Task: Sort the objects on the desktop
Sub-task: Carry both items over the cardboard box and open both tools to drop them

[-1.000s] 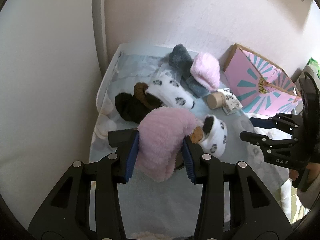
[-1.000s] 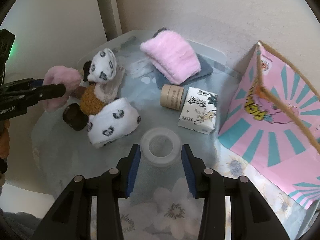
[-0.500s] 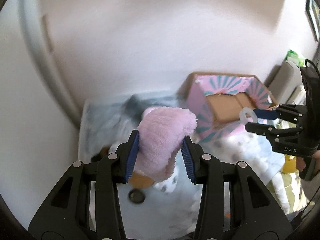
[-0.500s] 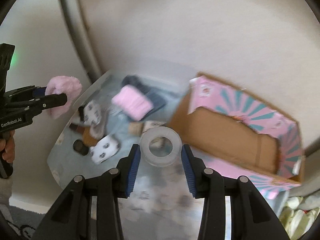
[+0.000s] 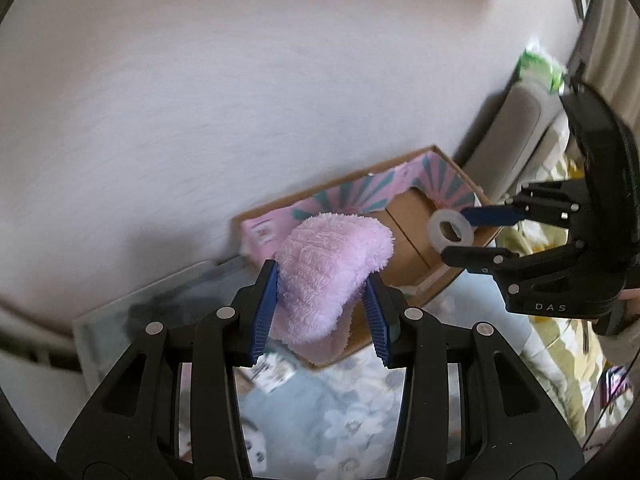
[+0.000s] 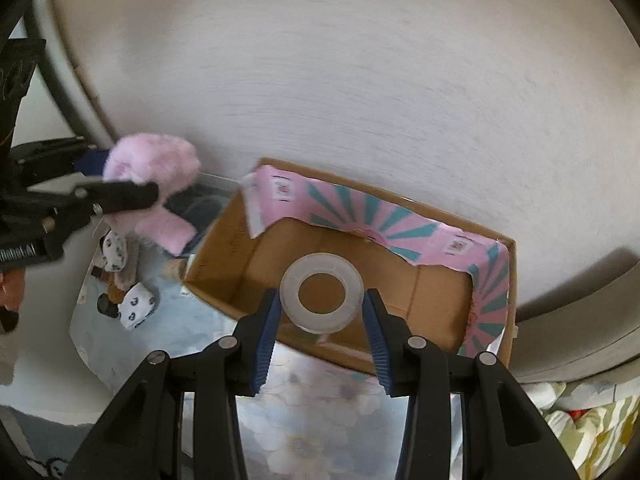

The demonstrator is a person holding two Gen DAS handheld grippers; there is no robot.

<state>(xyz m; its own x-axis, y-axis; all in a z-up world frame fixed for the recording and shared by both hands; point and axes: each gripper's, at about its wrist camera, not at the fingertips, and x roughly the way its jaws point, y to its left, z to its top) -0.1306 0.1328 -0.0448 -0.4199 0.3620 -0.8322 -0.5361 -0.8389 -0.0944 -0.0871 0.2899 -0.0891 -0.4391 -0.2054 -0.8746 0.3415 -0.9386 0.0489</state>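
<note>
My left gripper (image 5: 320, 304) is shut on a fluffy pink sock (image 5: 328, 268) and holds it in the air, left of an open cardboard box (image 5: 416, 240) with pink and teal flaps. My right gripper (image 6: 320, 304) is shut on a clear tape roll (image 6: 322, 292) and holds it above the box's open inside (image 6: 424, 296). In the left wrist view the tape roll (image 5: 450, 232) hangs over the box between the right gripper's fingers. In the right wrist view the pink sock (image 6: 156, 188) and left gripper (image 6: 132, 188) sit at the left.
The box stands against a white wall on a floral cloth (image 6: 312, 420). White spotted socks (image 6: 136, 304), a brown one and a dark lid (image 6: 105, 304) lie on the table to the box's left. Floral bedding (image 5: 560, 340) lies to the right.
Both grippers have risen from the table and swung right toward the box. The tape roll, earlier on the cloth, is now held over the box's opening. The pink sock was lifted off the pile.
</note>
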